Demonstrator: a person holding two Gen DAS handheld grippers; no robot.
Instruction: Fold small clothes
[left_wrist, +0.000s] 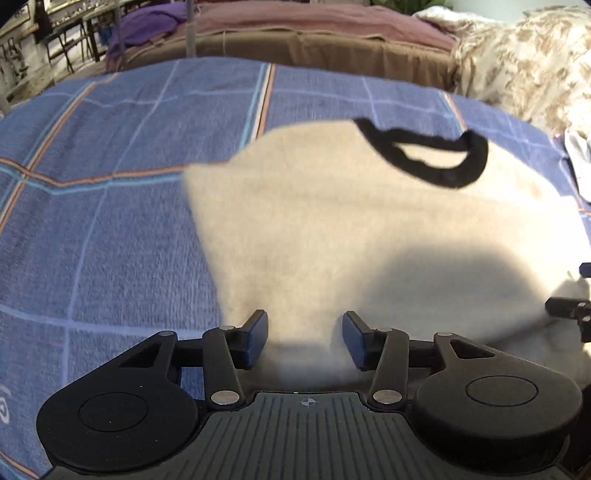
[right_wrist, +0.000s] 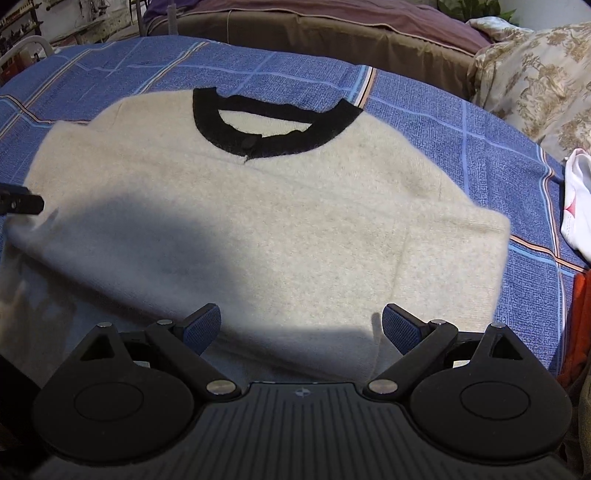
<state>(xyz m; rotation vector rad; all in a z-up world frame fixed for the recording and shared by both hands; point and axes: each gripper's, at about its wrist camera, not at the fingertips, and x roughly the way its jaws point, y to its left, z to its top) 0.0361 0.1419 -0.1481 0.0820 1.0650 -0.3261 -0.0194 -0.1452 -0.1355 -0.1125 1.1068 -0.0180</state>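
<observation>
Cream sweater (right_wrist: 258, 206) spread flat on blue checked blanket (right_wrist: 443, 122), black collar (right_wrist: 273, 122) at far edge. Both sides seen tucked inward. Left gripper (left_wrist: 304, 338) spread apart, right gripper (right_wrist: 301, 328) wide, nothing held; both poised at hem, opposite collar. Hem corners best pinched evenly, lifted toward collar, cloth kept taut.

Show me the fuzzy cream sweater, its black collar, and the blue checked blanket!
Fuzzy cream sweater (right_wrist: 295, 221): right wrist view, middle of its chest.
Black collar (right_wrist: 207, 122): right wrist view, left curve of the band.
Blue checked blanket (left_wrist: 110, 229): left wrist view, bare patch.
</observation>
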